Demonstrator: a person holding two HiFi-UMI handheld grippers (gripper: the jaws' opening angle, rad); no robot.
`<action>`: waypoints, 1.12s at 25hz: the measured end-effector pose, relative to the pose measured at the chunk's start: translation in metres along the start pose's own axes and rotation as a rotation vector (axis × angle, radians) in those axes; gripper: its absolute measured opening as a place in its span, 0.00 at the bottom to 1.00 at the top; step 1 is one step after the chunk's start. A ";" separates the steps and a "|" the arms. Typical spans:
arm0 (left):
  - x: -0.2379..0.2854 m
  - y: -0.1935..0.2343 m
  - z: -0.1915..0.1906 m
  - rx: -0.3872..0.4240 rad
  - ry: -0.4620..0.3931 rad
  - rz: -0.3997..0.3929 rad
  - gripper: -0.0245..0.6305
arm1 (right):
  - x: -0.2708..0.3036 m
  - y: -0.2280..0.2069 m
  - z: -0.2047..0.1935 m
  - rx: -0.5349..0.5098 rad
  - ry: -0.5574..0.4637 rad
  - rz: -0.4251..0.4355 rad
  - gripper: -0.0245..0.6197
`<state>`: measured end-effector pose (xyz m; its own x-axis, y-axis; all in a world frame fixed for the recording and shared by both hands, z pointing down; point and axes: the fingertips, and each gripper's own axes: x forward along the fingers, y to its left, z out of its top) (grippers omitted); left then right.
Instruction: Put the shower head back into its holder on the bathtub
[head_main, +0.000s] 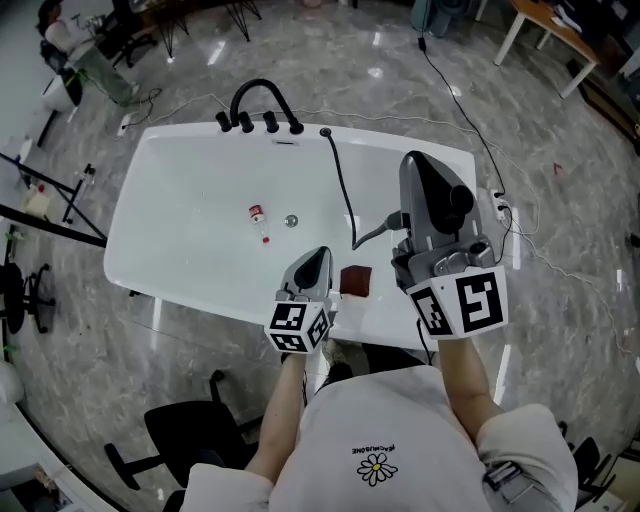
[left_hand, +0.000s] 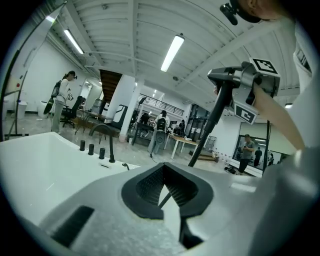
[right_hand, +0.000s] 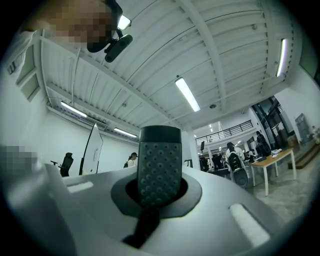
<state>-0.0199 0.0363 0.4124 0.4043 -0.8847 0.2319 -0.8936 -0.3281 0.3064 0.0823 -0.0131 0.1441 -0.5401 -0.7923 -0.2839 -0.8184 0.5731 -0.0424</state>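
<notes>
Bathtub (head_main: 180, 250), white and bare inside apart from a couple of small things, fills the middle of the grey marble floor, and everything else is placed from it. On its far rim stands a black arched faucet (head_main: 262, 92) with a row of black knobs at its foot. Down on the tub's floor, a little left of centre, lies a small red-and-white bottle (head_main: 257, 214), with the round drain (head_main: 291, 221) just beside it.

Over the tub's near rim the left gripper (head_main: 312, 262) points inward, its jaws pressed together with nothing between them. Just to its right a dark red square block (head_main: 355, 280) sits on that rim.

A black hose (head_main: 343, 185) starts at the far rim, right of the knobs, runs across the tub's basin and climbs towards the near right corner. Over that corner the right gripper (head_main: 415, 175) is tipped slightly upward, jaws pinching the shower head (right_hand: 159, 167). Its dotted spray face stands upright between them and faces back along the gripper, held up off the tub.

Behind the tub, people stand at desks.
</notes>
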 end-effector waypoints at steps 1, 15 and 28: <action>0.009 -0.004 0.000 0.003 0.014 -0.003 0.04 | 0.001 -0.011 -0.003 0.004 0.005 -0.008 0.05; 0.120 0.026 -0.006 0.077 0.025 0.035 0.04 | 0.067 -0.096 -0.083 0.097 0.026 -0.002 0.05; 0.217 0.112 -0.141 0.145 0.300 -0.028 0.37 | 0.151 -0.054 -0.054 0.185 -0.024 0.027 0.05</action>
<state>-0.0047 -0.1457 0.6274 0.4489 -0.7452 0.4931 -0.8912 -0.4133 0.1868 0.0345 -0.1752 0.1551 -0.5546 -0.7722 -0.3102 -0.7525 0.6245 -0.2092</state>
